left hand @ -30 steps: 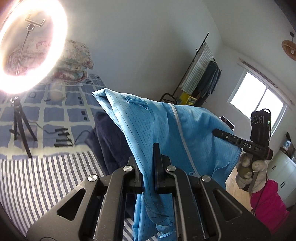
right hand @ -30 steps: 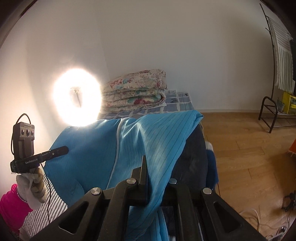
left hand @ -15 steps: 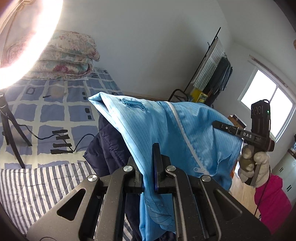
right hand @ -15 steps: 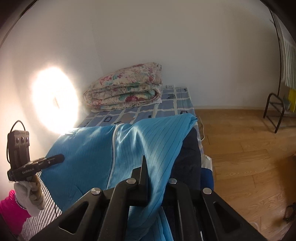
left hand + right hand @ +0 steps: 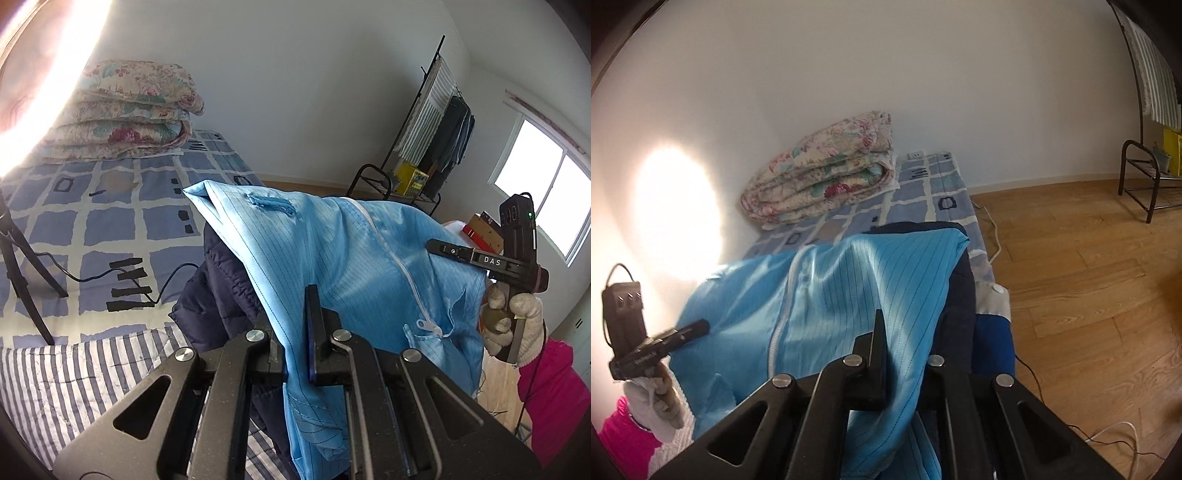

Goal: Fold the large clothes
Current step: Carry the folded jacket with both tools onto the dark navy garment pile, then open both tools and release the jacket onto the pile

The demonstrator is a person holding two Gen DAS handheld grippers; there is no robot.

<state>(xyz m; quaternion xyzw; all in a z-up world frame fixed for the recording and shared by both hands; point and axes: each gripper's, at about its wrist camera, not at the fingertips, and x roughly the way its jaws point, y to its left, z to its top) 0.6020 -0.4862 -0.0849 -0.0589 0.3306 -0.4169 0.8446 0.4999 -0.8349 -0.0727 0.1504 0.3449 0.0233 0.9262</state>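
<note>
Mostly the left gripper hides its own pinch: blue garment swallows the fingertips, clamped between both. Likewise the right gripper, pinching the garment's other edge (blurred). Only the left view shows a window; ahead lies a checked bed, wooden floor alongside.

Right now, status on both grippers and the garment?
Left gripper and right gripper both shut on light blue zip jacket, held spread above bed. Navy quilted jacket lies underneath, in the way.
</note>
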